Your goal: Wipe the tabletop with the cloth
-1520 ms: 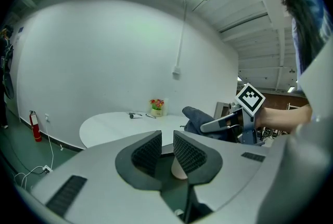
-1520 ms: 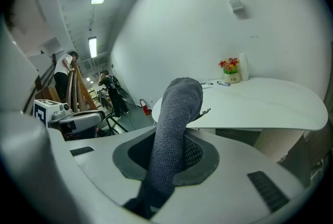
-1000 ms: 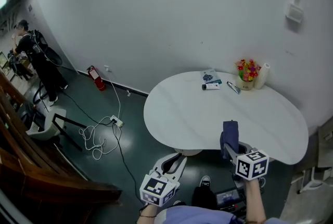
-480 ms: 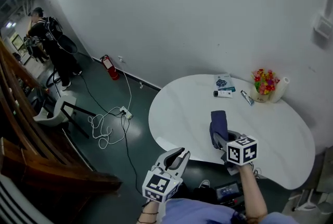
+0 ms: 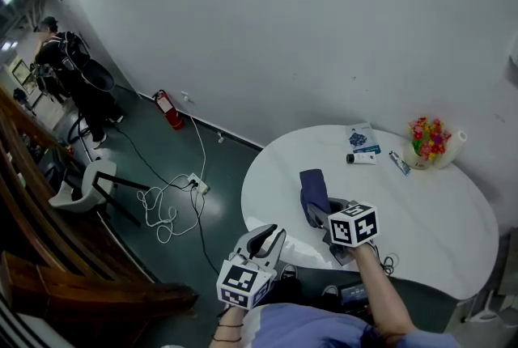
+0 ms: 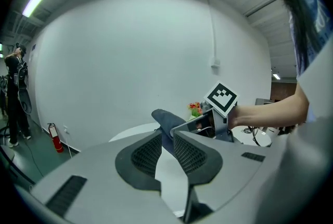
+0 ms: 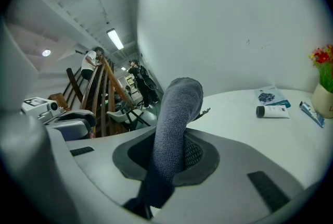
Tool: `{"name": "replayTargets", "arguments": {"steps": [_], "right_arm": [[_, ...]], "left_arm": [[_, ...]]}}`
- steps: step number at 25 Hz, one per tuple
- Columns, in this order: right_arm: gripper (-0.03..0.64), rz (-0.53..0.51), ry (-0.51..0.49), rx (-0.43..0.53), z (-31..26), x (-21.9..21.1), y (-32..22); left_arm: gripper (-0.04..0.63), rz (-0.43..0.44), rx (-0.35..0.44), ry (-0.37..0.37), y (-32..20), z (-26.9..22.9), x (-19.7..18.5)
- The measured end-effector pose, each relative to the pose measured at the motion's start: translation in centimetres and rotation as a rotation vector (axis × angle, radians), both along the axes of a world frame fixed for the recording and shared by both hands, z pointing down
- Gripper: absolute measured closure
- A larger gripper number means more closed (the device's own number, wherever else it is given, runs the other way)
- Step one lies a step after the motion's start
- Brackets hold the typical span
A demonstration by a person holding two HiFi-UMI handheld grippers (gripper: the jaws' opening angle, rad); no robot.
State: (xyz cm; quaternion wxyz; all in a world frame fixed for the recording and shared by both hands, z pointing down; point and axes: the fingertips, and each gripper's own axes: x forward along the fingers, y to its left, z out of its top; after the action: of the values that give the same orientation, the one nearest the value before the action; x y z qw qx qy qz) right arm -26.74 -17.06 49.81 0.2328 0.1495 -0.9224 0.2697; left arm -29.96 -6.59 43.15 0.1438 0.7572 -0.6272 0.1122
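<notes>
Closest to you, your left gripper [image 5: 265,239] hangs off the near-left edge of the worktop [image 5: 437,217], over the floor. Its jaws stand slightly apart with nothing between them.

Just beyond it, and to its right, your right gripper [image 5: 322,211] is over the near-left part of the worktop. Its jaws are clamped on a dark blue-grey cloth [image 5: 311,186]. The cloth sticks straight out from the jaws as a long folded strip. Its long axis runs along the jaws, away from you and a little to the left, and its free end curls over at the tip. The cloth is over the worktop, but whether it touches the surface cannot be told; from the right gripper view it looks lifted.

So the cloth is already in your right hand, and the bare white surface lies ahead and to the right of it. The next move probably means lowering the strip flat and sweeping it that way. The left gripper is well apart from the cloth and plays no part.

At the far edge sit a tube [image 5: 362,159], a booklet [image 5: 362,137], a flower pot [image 5: 427,141] and a paper roll [image 5: 458,142], near each other and well clear of the cloth.
</notes>
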Motion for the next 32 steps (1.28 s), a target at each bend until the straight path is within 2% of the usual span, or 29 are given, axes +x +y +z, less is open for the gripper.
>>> {"name": "replayTargets", "arguments": {"steps": [5,9,13,18,24,32], "right_arm": [[0.546,0.01,0.014,-0.038,2.4,-5.9,-1.9],[0.546,0.018,0.006,-0.088,4.3,-10.6,-2.8],[0.546,0.034,-0.036,-0.153,5.7,-15.2,-3.9],[0.546,0.045,-0.019,-0.197,7.7,-19.4,-5.0],[0.546,0.106,0.055,-0.234,10.8,-18.6,-6.4],[0.546,0.166,0.184,-0.178,12.9,-12.0,-8.4]], "left_arm": [[0.531,0.041,-0.017,0.0,-2.0,1.1,-3.9],[0.531,0.086,-0.06,-0.033,-2.3,2.9,-6.2],[0.531,0.102,-0.075,-0.003,-2.3,3.5,-8.2],[0.531,0.086,-0.077,0.009,-2.3,3.6,-10.7],[0.531,0.1,-0.084,0.038,-2.6,4.6,-11.6],[0.531,0.177,-0.082,0.048,-4.9,5.4,-10.1]]}}
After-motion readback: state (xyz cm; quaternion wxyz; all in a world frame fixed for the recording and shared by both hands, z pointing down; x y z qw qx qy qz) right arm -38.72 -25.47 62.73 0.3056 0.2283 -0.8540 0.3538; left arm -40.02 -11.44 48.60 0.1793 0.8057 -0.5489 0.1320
